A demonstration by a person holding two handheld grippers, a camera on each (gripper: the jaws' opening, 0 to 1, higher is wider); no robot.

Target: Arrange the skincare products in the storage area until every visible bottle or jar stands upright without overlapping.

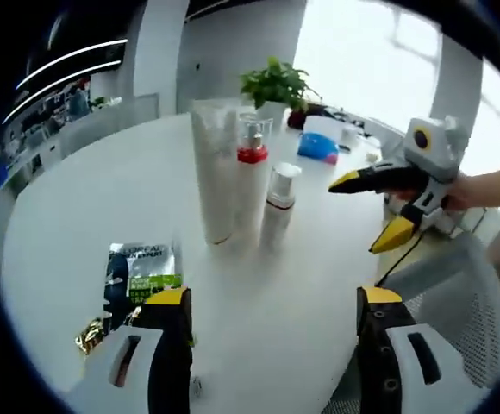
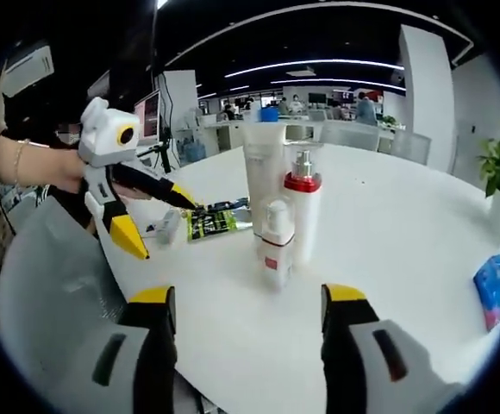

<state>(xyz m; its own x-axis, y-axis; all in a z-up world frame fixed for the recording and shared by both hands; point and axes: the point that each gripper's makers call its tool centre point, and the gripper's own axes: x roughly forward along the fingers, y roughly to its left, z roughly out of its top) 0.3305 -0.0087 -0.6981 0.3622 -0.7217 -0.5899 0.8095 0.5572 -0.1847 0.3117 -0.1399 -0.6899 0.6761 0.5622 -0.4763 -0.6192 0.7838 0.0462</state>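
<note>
Left gripper view: I see the table (image 1: 78, 216), then three upright products clustered together: tall tube (image 1: 214, 168), red-collared pump bottle (image 1: 252, 172), small bottle (image 1: 278, 205) beside it. Both my left gripper (image 1: 271, 323) and right gripper (image 1: 364, 211) gape empty; the right is probably nearer.

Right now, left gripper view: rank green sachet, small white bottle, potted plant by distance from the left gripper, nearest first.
1. green sachet: lying flat on the table just above the left gripper's left jaw.
2. small white bottle: upright mid-table, rightmost of the standing cluster.
3. potted plant: at the table's far edge, behind the cluster.
</note>
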